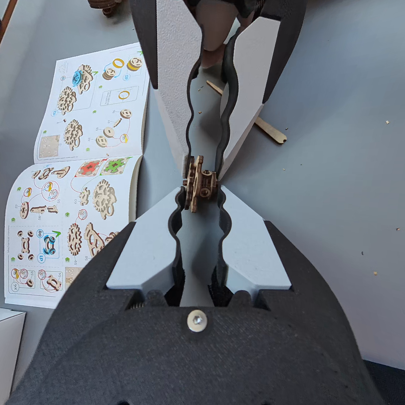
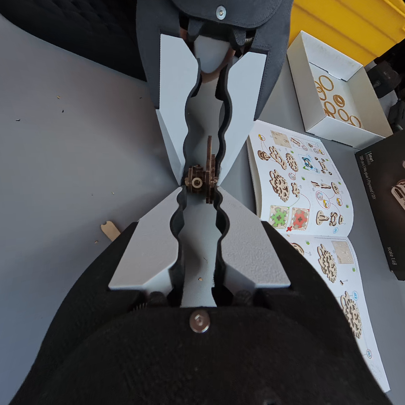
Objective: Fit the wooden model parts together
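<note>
A small wooden gear-and-hub assembly (image 1: 199,184) hangs above the grey table (image 1: 328,197), pinched between two grippers that face each other tip to tip. My left gripper (image 1: 200,190) comes from below in the left wrist view, with its jaws closed on the assembly's lower part. My right gripper (image 1: 202,166) comes from above there, with its jaws closed on the gear face and the hub end. In the right wrist view the assembly (image 2: 198,183) shows its round hub hole, between my right gripper (image 2: 200,189) below and the left gripper (image 2: 200,174) above.
An open instruction booklet (image 1: 87,153) lies left of the grippers and also shows in the right wrist view (image 2: 306,197). A flat wooden stick (image 1: 269,131) lies under the grippers. A white box with wooden rings (image 2: 333,94), a black box (image 2: 383,197) and a yellow bin (image 2: 350,22) stand nearby. Wood crumbs dot the table. The grippers are tip to tip, or close to it.
</note>
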`<act>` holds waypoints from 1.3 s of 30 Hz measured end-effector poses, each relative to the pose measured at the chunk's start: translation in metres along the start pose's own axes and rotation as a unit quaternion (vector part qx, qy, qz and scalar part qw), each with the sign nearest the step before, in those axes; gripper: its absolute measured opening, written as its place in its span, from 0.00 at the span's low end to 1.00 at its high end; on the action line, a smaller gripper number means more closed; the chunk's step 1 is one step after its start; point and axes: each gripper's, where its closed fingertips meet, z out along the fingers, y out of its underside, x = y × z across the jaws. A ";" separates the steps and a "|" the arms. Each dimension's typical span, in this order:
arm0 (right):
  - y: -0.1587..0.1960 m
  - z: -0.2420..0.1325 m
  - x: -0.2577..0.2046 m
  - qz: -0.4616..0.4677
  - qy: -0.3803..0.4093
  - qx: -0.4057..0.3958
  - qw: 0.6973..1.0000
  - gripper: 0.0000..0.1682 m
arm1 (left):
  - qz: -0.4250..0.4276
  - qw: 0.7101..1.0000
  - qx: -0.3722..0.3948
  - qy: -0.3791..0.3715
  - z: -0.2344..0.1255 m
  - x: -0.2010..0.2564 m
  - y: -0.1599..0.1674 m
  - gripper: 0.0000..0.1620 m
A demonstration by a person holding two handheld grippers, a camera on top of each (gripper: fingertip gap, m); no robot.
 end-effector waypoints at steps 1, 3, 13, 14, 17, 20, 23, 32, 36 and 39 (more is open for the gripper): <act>0.000 0.000 0.000 0.005 -0.001 0.001 1.000 0.14 | -0.004 1.000 0.001 0.002 0.000 0.000 0.000 0.17; 0.000 0.001 -0.001 0.008 -0.002 0.002 1.000 0.15 | -0.007 1.000 0.004 0.005 0.000 0.001 -0.001 0.17; 0.003 0.000 0.000 -0.021 0.014 -0.015 1.000 0.14 | 0.026 1.000 0.005 -0.004 -0.007 0.001 -0.001 0.16; 0.003 0.000 -0.001 -0.023 0.015 -0.017 0.999 0.14 | 0.030 1.000 0.006 -0.002 -0.006 0.003 -0.003 0.18; 0.002 0.000 -0.003 -0.034 0.016 -0.019 0.999 0.14 | 0.055 0.998 -0.006 -0.017 -0.004 0.004 -0.002 0.17; 0.002 0.001 -0.004 -0.038 0.019 -0.023 0.999 0.14 | 0.079 0.996 -0.012 -0.033 -0.002 0.003 -0.002 0.15; 0.002 0.002 -0.003 -0.034 0.022 -0.030 0.999 0.14 | 0.082 0.996 -0.013 -0.037 -0.002 0.002 -0.002 0.15; 0.002 0.003 -0.002 -0.020 0.029 -0.038 0.999 0.13 | 0.075 0.996 -0.014 -0.035 -0.002 0.001 -0.002 0.15; 0.001 0.002 -0.004 -0.015 0.019 -0.038 0.999 0.13 | 0.071 0.997 -0.015 -0.027 -0.003 0.003 -0.001 0.15; 0.000 0.002 -0.004 -0.009 0.013 -0.030 0.999 0.14 | 0.063 0.998 -0.006 -0.017 -0.004 0.004 -0.002 0.15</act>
